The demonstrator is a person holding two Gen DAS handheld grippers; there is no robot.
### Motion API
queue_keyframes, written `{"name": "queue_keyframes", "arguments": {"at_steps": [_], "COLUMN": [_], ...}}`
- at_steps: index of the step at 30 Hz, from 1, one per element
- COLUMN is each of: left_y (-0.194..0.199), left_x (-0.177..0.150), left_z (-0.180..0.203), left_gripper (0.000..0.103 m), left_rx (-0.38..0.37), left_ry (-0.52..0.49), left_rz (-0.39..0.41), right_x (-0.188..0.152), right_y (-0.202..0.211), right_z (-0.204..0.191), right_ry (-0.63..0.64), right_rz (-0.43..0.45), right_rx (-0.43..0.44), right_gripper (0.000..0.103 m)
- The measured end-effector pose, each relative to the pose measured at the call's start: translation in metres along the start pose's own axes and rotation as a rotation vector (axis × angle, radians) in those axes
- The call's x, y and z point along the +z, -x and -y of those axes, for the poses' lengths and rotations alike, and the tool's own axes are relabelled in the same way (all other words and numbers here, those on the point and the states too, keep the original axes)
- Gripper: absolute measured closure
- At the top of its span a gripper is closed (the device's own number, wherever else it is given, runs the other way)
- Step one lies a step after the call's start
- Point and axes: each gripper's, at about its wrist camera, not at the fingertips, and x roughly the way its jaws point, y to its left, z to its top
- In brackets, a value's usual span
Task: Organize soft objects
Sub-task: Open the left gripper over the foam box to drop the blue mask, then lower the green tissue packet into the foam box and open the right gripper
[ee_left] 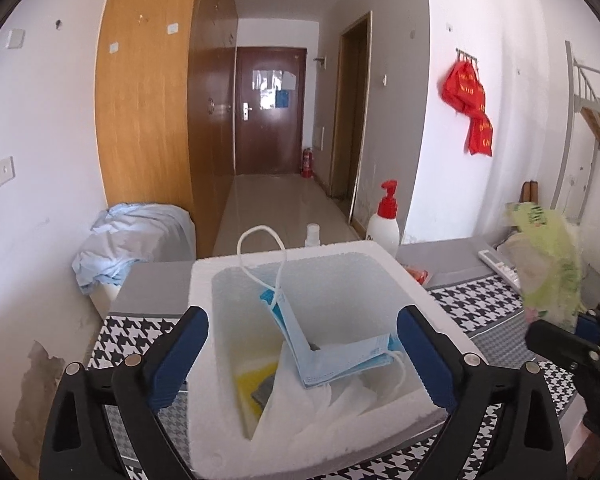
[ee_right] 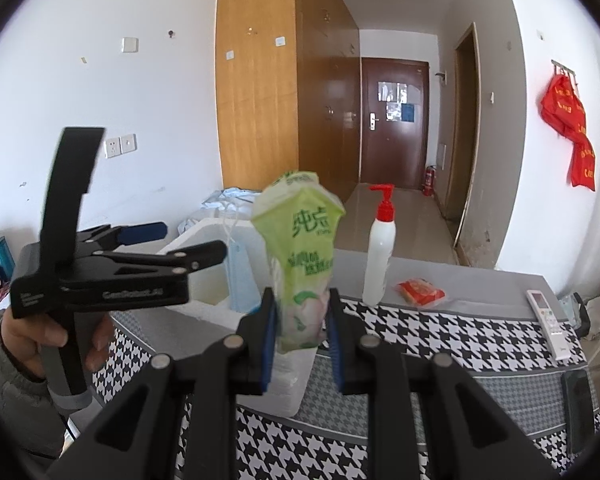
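At lower centre of the left wrist view, the left gripper (ee_left: 302, 356) gaped empty above masks (ee_left: 332, 356) in the foam box (ee_left: 204, 280); the right gripper (ee_right: 302, 336) pinched a tissue pack (ee_right: 300, 264), which might slip sideways.

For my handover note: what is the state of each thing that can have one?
Left gripper: jaws open, holding nothing.
Right gripper: shut on green tissue pack.
Foam box: open, no lid.
Blue face masks: inside the box.
Pump bottle: upright.
Brown door: closed.
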Motion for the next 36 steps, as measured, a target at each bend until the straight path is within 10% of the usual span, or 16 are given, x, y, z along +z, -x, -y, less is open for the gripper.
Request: {"name": "queue_keyframes", "arguments": {"at_steps": [36], "left_y": [0.076], "left_x": [-0.032], "left_z": [-0.052], "left_gripper": [0.001], "left_rx": [0.165], "left_ry": [0.055], "left_rz": [0.140], "right_x": [0.027], "right_y": [-0.061], "right_z": [-0.045], "right_ry": [0.026], "right_rz": [-0.039], "right_rx": [0.080], "right_gripper": [0.076]}}
